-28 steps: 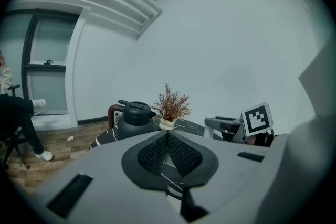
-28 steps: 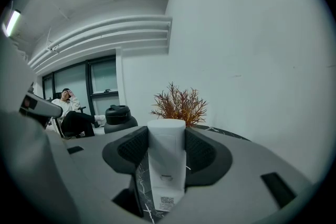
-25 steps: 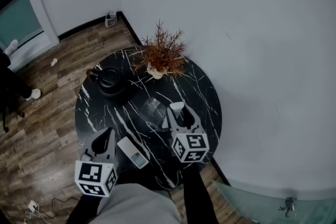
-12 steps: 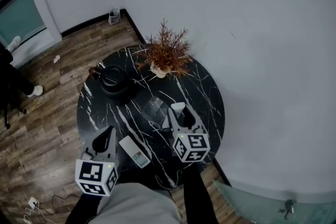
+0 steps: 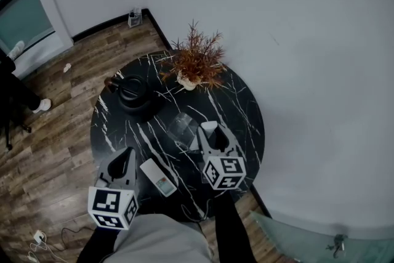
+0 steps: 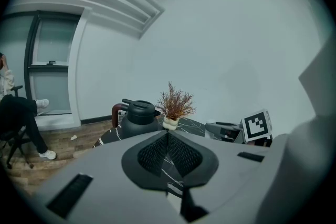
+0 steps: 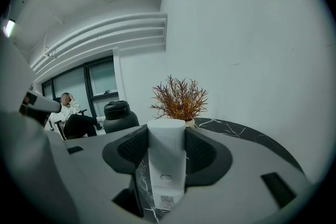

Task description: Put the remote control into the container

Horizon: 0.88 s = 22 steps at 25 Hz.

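A white remote control (image 7: 166, 160) stands lengthwise between the jaws of my right gripper (image 5: 209, 129), which is shut on it. In the head view the remote's end (image 5: 208, 125) shows just right of a clear container (image 5: 182, 127) in the middle of the round black marble table (image 5: 246, 126). A second white remote (image 5: 158, 177) with coloured buttons lies flat near the table's front edge. My left gripper (image 5: 125, 160) hovers just left of it, its pads (image 6: 157, 152) meeting at the tip with nothing between them.
A black jug (image 5: 131, 93) stands at the table's back left and a dried rust-coloured plant (image 5: 196, 64) in a small white pot at the back. A white wall runs close behind and to the right. A person (image 7: 73, 120) sits far off to the left.
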Motion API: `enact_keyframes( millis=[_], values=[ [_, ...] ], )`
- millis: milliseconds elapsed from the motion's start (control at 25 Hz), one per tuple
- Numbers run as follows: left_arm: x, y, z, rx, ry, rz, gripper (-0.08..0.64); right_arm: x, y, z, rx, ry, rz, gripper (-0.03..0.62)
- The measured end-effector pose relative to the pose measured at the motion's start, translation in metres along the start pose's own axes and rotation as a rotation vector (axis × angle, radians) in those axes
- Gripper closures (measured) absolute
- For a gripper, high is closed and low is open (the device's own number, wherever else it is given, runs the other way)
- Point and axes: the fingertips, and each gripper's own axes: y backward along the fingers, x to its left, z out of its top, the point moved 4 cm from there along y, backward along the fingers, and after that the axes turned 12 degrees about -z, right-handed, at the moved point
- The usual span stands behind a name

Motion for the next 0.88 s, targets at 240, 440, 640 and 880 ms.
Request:
enact_keyframes(
  millis=[240, 440, 640, 880],
  values=[
    [0.000, -0.002, 0.000, 0.000, -0.001, -0.004, 0.552, -0.003, 0.000, -0.006, 0.003, -0.011, -0.009, 0.371],
    [-0.002, -0.002, -0.001, 0.004, -0.010, -0.017, 0.552, -0.005, 0.001, -0.016, 0.025, -0.023, -0.014, 0.371],
    [-0.003, -0.001, 0.001, -0.004, -0.007, -0.018, 0.552, -0.007, 0.004, -0.026, 0.042, -0.034, -0.030, 0.371],
    [-0.005, -0.001, 0.001, -0.013, 0.001, -0.023, 0.552, -0.009, 0.004, -0.034, 0.060, -0.031, -0.043, 0.371]
  ],
)
